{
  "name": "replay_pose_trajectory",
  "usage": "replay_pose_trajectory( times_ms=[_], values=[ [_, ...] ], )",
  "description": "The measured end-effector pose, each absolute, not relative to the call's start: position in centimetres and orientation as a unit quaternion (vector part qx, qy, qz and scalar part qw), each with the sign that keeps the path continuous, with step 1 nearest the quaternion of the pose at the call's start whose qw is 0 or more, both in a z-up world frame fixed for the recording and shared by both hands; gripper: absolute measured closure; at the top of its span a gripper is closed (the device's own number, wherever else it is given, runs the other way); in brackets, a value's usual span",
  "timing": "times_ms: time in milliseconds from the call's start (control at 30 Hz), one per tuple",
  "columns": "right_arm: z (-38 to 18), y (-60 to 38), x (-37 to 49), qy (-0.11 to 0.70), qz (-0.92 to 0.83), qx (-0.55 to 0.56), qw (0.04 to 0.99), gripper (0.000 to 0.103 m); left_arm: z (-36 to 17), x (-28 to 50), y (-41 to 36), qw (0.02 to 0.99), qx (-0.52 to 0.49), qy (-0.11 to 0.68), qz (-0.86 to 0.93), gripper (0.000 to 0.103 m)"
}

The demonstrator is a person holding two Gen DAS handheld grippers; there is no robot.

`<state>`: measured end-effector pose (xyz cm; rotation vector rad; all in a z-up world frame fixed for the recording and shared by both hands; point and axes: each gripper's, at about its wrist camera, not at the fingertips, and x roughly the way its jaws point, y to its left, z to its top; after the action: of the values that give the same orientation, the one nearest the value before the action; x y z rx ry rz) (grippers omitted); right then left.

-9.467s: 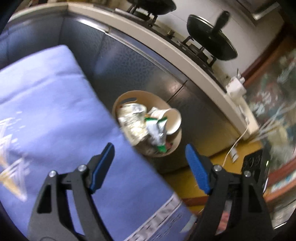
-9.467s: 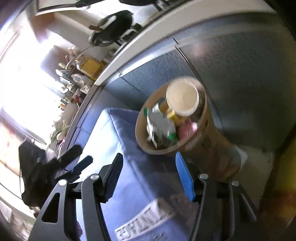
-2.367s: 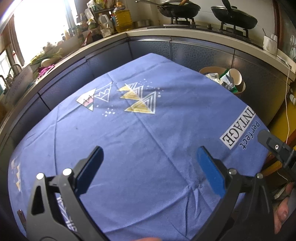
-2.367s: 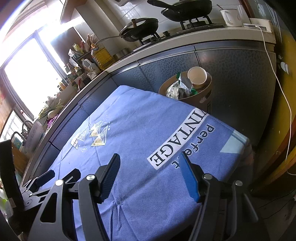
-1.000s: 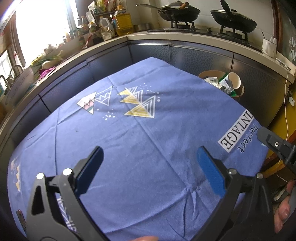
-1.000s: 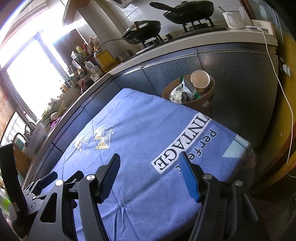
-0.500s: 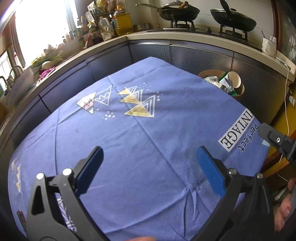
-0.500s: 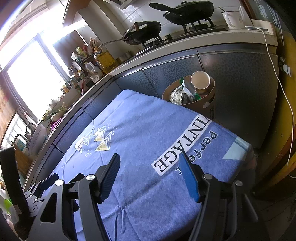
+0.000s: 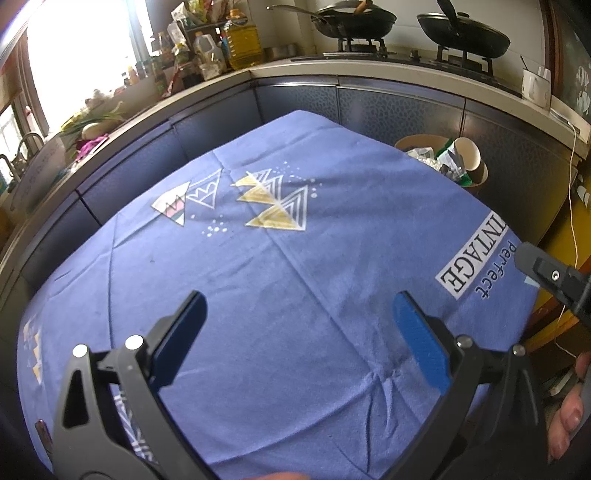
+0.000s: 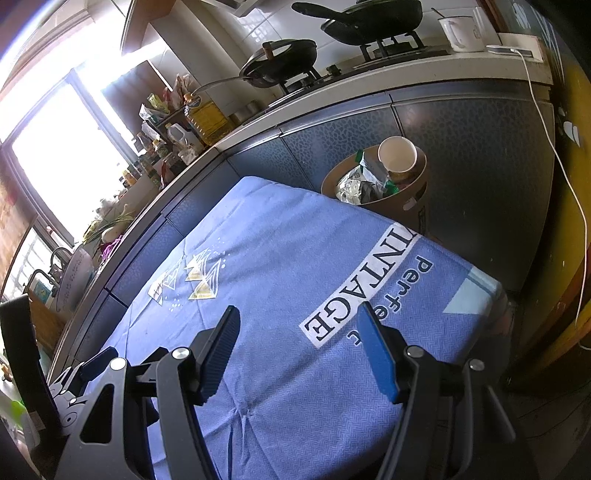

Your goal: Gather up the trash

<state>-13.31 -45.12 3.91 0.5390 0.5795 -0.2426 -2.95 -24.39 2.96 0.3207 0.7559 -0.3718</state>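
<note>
both tongs (image 9: pixel 297 332) (image 10: pixel 297 345) gape above the blue cloth (image 9: pixel 295 266).

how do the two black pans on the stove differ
The left pan is an open wok: it has a long thin handle reaching left and what looks like a wooden utensil resting in it. The right pan is covered by a black lid with a knob on top, and it sits nearer the white mug. Both are black and sit on gas stove burners.
</note>
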Motion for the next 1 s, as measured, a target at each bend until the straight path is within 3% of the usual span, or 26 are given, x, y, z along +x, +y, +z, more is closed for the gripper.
replay_pose_trajectory(
  times_ms=[1000],
  values=[
    [3.43, -45.5, -13.55, 0.279, -0.121, 0.266, 0.915, 0.039, 2.58, -3.1, -24.46, 0.897, 0.156, 0.366, -0.193, 0.006]
  ],
)
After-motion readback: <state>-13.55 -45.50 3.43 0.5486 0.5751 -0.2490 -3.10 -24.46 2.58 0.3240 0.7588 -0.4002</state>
